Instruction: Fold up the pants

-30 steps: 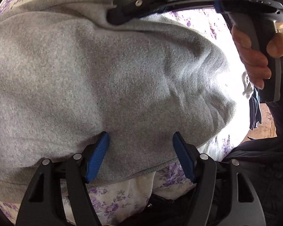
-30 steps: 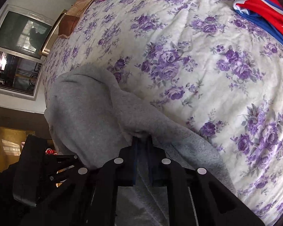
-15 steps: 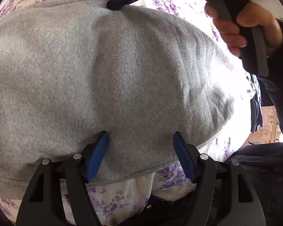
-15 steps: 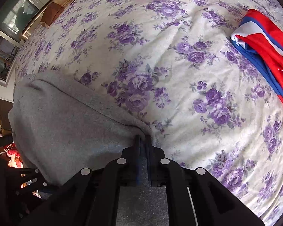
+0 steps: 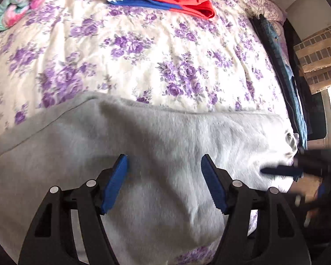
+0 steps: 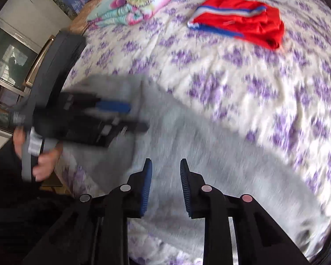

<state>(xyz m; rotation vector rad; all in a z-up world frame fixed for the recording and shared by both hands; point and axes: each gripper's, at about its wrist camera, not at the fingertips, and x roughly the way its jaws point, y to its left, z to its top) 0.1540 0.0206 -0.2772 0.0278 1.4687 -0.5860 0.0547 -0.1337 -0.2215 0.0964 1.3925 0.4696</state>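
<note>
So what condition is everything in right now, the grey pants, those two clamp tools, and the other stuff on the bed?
Grey pants: lying folded over on the bed, held by neither tool.
Left gripper: jaws wide open, empty, above the pants.
Right gripper: jaws open, empty, above the pants.
Red, white and blue garment: folded, lying apart from the pants.
Floral bedspread: spread out, slightly wrinkled.
Pink and teal blanket: bundled at the far end.

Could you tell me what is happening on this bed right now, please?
A person is folding grey pants on a bed with a purple floral bedspread, using a handheld gripper in each hand. The pants lie flat across the near edge. The left gripper and the right gripper are both open above the fabric, holding nothing. Folded red, white and blue clothing sits farther back.
</note>
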